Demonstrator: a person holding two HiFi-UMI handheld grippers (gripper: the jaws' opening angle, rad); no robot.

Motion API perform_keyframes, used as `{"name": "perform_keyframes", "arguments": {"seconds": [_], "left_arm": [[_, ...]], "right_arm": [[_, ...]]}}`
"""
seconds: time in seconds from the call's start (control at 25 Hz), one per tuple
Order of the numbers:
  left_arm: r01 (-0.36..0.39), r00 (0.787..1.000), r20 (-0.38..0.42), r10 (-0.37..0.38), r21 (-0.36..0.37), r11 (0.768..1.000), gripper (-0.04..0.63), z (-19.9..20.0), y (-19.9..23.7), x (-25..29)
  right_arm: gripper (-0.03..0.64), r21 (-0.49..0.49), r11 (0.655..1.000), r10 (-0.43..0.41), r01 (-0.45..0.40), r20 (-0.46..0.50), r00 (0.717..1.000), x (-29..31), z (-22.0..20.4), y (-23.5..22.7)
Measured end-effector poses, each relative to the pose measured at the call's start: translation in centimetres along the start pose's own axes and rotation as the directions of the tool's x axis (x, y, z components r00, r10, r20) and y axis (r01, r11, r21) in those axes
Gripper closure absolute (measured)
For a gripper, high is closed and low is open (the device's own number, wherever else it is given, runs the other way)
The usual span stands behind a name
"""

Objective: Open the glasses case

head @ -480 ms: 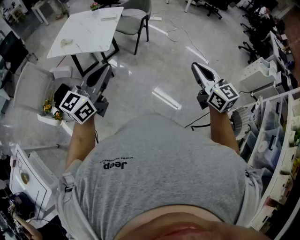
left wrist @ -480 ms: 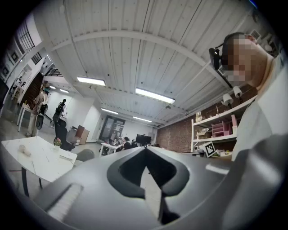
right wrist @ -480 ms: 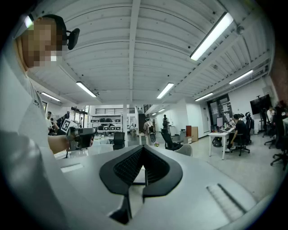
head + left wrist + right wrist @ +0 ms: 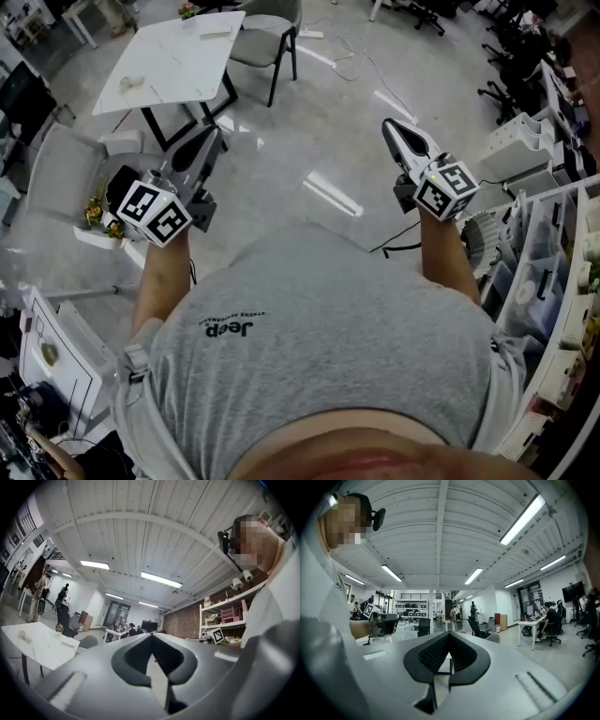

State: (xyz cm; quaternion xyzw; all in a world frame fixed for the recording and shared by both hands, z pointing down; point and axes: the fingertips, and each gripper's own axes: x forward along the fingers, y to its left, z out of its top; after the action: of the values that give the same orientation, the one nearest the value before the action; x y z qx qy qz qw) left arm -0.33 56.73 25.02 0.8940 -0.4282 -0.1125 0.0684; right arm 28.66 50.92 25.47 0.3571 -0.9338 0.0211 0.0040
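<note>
Left tool (image 4: 214, 139) and right tool (image 4: 392, 131) are both closed tight on nothing, held about level over the floor (image 4: 309, 141); no glasses case is identifiable in any view, and the only tabletop (image 4: 178, 70) stands far-left, nearer the left tool.

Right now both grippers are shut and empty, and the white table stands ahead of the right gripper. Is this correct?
No. The head view shows the white table ahead of the left gripper, not the right gripper. Both are shut and empty.
</note>
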Motion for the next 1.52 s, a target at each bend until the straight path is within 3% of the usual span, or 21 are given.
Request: {"name": "perform_keyframes", "arguments": {"seconds": [0.44, 1.12, 1.16, 1.2, 1.24, 1.28, 1.36, 1.52], "left_arm": [[0.002, 1.000, 0.005, -0.002, 0.014, 1.000, 0.571, -0.5, -1.0, 1.3], [-0.064, 0.998, 0.011, 0.063, 0.061, 0.996, 0.571, -1.5, -5.4, 5.6], [-0.061, 0.998, 0.011, 0.061, 0.068, 0.996, 0.544, -1.7, -5.9, 6.0], [-0.056, 0.998, 0.006, 0.055, 0.074, 0.996, 0.468, -1.9, -6.5, 6.4], [-0.051, 0.999, 0.001, 0.051, 0.082, 0.995, 0.334, -2.1, -7.0, 6.9], [-0.047, 0.999, -0.003, 0.048, 0.090, 0.995, 0.266, -2.2, -7.6, 7.4], [-0.044, 0.999, -0.004, 0.045, 0.104, 0.994, 0.205, -2.3, -8.6, 8.2], [-0.041, 0.999, -0.013, 0.043, 0.119, 0.992, 0.175, -2.8, -10.3, 9.7]], "right_arm": [[0.615, 0.003, 1.000, -0.018, 0.018, 0.031, 0.999, -1.2, 0.2, -1.9], [0.615, -0.011, 0.999, 0.050, -0.049, 0.037, 0.998, -5.7, 0.3, -6.0], [0.615, -0.011, 0.998, 0.054, -0.054, 0.038, 0.998, -6.1, 0.2, -6.4], [0.615, -0.010, 0.998, 0.058, -0.057, 0.039, 0.998, -6.6, 0.2, -6.8], [0.615, -0.009, 0.998, 0.060, -0.060, 0.042, 0.997, -7.1, 0.2, -7.2], [0.615, -0.008, 0.998, 0.062, -0.062, 0.047, 0.997, -7.5, 0.2, -7.6], [0.615, -0.005, 0.998, 0.063, -0.063, 0.056, 0.996, -8.3, 0.3, -8.4], [0.615, 0.001, 0.998, 0.067, -0.067, 0.069, 0.995, -9.4, 0.1, -9.7]]}}
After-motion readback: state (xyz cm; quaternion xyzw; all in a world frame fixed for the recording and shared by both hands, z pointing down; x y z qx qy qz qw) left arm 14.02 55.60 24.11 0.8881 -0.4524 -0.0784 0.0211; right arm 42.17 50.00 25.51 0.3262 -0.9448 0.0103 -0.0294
